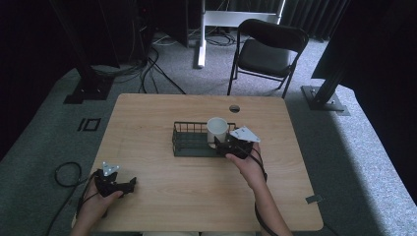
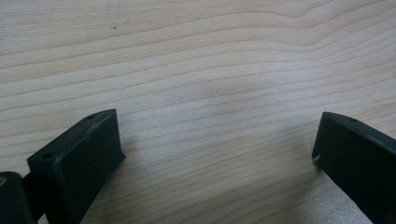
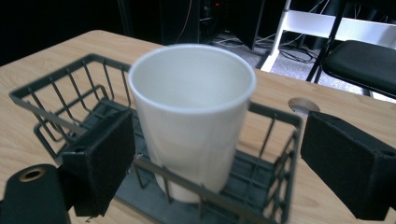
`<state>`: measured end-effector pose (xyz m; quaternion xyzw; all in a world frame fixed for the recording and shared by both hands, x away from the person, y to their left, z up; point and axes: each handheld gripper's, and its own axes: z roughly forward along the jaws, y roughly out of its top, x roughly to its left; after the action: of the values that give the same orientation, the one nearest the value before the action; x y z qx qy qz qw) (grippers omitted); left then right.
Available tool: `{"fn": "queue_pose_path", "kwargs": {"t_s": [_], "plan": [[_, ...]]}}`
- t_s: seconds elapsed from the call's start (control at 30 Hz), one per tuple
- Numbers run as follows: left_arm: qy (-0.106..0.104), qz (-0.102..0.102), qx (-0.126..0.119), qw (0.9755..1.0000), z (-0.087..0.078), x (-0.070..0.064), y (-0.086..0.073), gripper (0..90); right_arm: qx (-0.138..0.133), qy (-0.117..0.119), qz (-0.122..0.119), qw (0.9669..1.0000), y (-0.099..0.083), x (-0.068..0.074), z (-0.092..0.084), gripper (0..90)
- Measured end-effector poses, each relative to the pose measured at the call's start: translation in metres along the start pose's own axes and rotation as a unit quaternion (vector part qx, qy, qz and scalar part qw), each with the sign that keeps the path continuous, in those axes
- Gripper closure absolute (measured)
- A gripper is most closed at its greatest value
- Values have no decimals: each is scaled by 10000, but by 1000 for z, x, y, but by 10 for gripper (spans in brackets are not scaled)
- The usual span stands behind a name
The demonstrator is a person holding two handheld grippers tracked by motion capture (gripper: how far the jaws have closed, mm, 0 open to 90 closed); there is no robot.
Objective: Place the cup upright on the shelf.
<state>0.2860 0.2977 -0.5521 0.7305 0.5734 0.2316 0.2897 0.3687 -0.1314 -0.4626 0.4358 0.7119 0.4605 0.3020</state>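
**A:** What do you have on the high view?

**B:** I see a light wooden table with a dark wire basket near its middle. A white paper cup stands upright inside the basket, at its right end. Beyond the far edge there's a black folding chair on grey carpet.

**A:** And my right gripper?

**B:** It sits just at the basket's right near corner, pointing toward the cup. In the right gripper view the jaws stand spread wide, one on each side of the white cup, not touching it. The near rail of the basket crosses in front of the cup's base, so the jaws are outside the wire wall. Released, holding nothing.

**A:** The left one?

**B:** I see the left gripper well apart from the basket, at the near left corner of the table, held in the left hand. In the left gripper view its jaws are also wide apart, with bare wood grain between them. Nothing grasped there either.
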Motion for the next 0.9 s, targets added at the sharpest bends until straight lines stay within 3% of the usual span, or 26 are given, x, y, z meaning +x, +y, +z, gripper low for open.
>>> {"fn": "queue_pose_path", "kwargs": {"t_s": [0.57, 0.9], "plan": [[1, 8, 2, 10000, 0, 0, 0, 17, 127, 100, -23, 9999, -30, -21, -18, 101], [1, 10, 2, 10000, 0, 0, 0, 17, 403, 40, 112, 9991, -58, -35, -21, 101]]}}
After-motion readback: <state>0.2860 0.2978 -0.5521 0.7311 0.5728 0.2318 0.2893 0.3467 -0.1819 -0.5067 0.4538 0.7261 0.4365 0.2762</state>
